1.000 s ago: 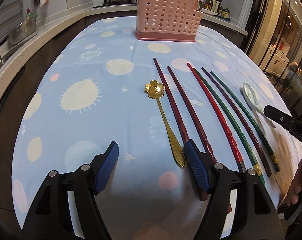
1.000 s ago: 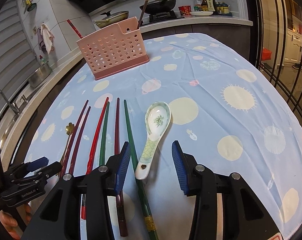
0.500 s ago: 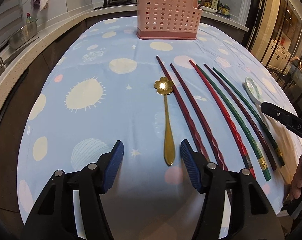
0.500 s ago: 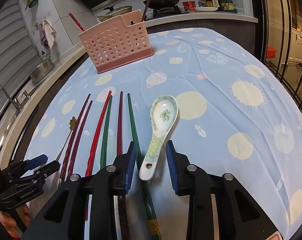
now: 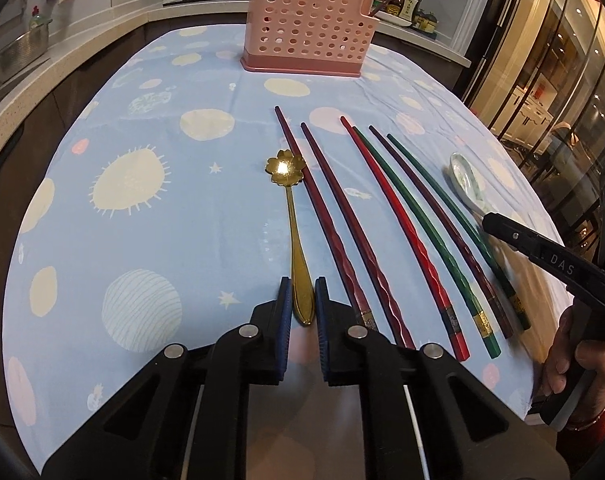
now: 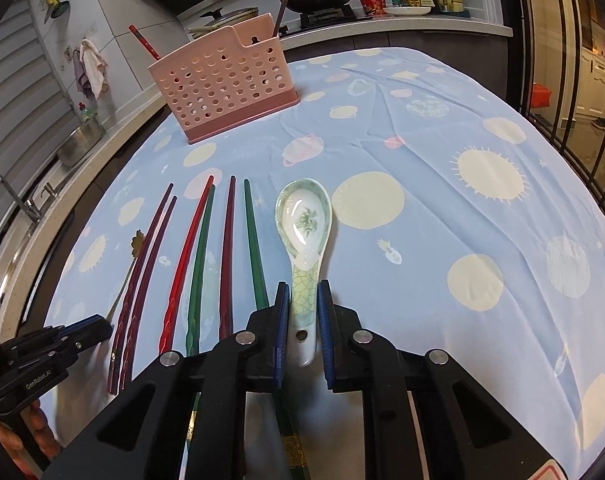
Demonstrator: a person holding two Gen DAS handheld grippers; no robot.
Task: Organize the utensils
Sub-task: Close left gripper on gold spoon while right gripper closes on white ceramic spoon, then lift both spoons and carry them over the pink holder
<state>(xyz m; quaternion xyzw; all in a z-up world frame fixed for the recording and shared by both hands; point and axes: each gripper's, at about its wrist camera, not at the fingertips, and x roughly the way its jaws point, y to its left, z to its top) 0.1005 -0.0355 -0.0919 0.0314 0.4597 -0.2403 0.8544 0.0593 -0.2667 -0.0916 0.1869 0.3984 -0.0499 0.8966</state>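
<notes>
My left gripper (image 5: 302, 292) is shut on the handle of a gold flower-bowl spoon (image 5: 291, 216) that lies on the blue tablecloth. My right gripper (image 6: 304, 300) is shut on the handle of a white and green ceramic spoon (image 6: 304, 232), which also lies flat. Several long chopsticks, dark red (image 5: 326, 224), red (image 5: 402, 236) and green (image 5: 422, 240), lie side by side between the two spoons. A pink perforated utensil holder (image 5: 308, 36) stands at the far end of the table, also in the right wrist view (image 6: 222, 84), with two chopsticks standing in it.
The right gripper's body and the hand holding it show at the left view's right edge (image 5: 550, 256). The left gripper shows at the right view's lower left (image 6: 50, 344). A kitchen counter with a metal bowl (image 6: 80, 142), pans and bottles runs behind the table.
Both grippers moved forward and closed: the left's jaws came together on the gold spoon's handle, the right's on the ceramic spoon's handle. The spoons and chopsticks stayed in place.
</notes>
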